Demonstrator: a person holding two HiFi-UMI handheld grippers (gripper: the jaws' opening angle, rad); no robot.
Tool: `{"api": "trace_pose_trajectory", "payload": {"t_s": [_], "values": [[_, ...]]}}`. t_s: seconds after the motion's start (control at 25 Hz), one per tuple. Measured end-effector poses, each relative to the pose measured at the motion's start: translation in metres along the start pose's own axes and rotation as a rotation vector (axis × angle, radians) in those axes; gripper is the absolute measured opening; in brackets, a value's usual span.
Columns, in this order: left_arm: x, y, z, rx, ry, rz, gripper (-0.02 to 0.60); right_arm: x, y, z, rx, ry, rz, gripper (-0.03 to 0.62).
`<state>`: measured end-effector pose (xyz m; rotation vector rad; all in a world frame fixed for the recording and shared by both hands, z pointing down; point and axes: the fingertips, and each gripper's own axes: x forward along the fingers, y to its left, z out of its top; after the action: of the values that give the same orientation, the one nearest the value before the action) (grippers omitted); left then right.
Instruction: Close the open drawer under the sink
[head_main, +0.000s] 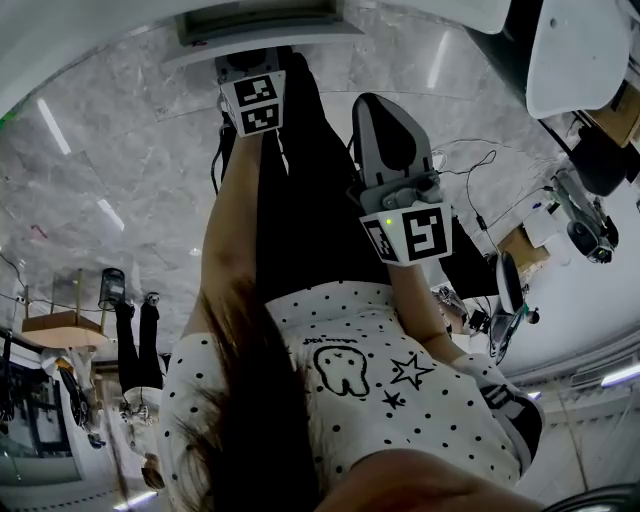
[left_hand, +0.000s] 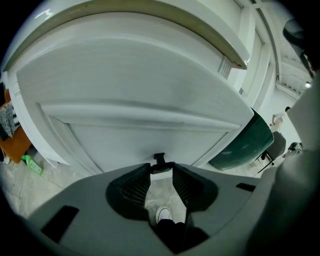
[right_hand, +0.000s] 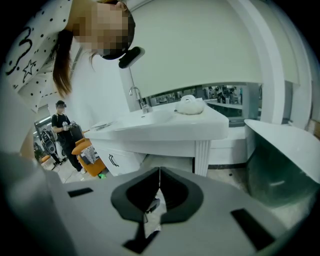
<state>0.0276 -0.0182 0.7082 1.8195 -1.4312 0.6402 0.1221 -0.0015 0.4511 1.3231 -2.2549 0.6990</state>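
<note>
The white drawer front (left_hand: 140, 95) under the sink fills the left gripper view, with a small black handle (left_hand: 159, 160) low in its panel. My left gripper (left_hand: 161, 169) is open right at that handle, which sits at the tips of the jaws; the pads are not pressing on it. In the head view this gripper (head_main: 248, 68) reaches up to the white cabinet edge (head_main: 262, 25). My right gripper (right_hand: 159, 174) is shut with nothing in it, held back from the sink counter (right_hand: 165, 125) and lower at the right in the head view (head_main: 392, 140).
A faucet (right_hand: 137, 96) and a white object (right_hand: 189, 105) stand on the counter. A dark green tub (left_hand: 250, 142) sits right of the cabinet. An orange chair (right_hand: 89, 155) and a standing person (right_hand: 62, 129) are to the left. My legs (head_main: 300, 200) are over the marble floor (head_main: 120, 180).
</note>
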Motion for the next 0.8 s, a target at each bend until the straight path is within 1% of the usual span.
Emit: {"api": "trace_pose_trajectory", "payload": {"t_s": [0.32,0.8], "values": [[0.0006,0.0041,0.0073,-0.003,0.003,0.001,0.137,0.0066,0.0024,0.0052,0.008,0.000,-0.004,0.015],[-0.0034,-0.0002,0.0090,0.020,0.005,-0.017,0.132,0.0077,0.0042,0.0040,0.010,0.013,0.004,0.015]]}}
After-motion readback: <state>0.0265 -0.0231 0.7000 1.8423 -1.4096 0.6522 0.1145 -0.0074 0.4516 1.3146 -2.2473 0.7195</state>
